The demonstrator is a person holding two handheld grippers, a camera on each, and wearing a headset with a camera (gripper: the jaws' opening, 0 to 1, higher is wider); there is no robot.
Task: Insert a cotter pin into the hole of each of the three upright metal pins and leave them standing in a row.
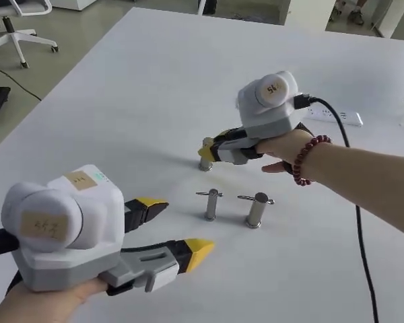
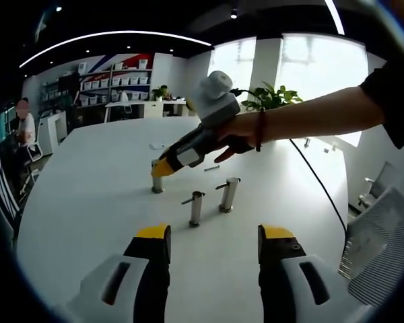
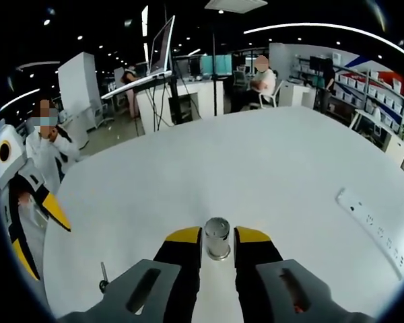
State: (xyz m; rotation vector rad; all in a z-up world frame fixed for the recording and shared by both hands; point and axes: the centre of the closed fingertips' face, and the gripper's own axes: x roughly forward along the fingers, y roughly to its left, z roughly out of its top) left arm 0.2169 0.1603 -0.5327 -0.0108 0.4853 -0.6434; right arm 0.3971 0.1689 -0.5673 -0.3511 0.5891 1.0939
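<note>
A: Labels first. Mid-frame in the head view, your right gripper (image 1: 205,153) carries a paper sticker (image 1: 276,87) on its round face. The handwritten marks on it are too blurred to read.

B: It's the same with your left gripper (image 1: 178,229) in the lower left corner. There are tan stickers (image 1: 44,225) on its white housing, and the faint scribble on them isn't legible.

A: The metal pins (image 1: 212,204) are short silvery cylinders standing upright on the white table (image 1: 121,101). Two stand side by side just below centre. Each has a thin cotter pin (image 1: 256,199) through its top, poking out sideways.

B: The third pin (image 3: 217,237) stands apart, up and to the left of that pair. In your right gripper view its flat round top sits between the yellow tips at bottom centre.

A: Those jaws stand close on either side of it. Whether they actually pinch it, I cannot tell.

B: Your left tongs are spread wide over bare table, low in the left gripper view, well short of the pins.

A: A white power strip (image 1: 333,116) lies at the upper right of the head view, beyond your wrist with the dark red bead bracelet (image 1: 303,161).
</note>
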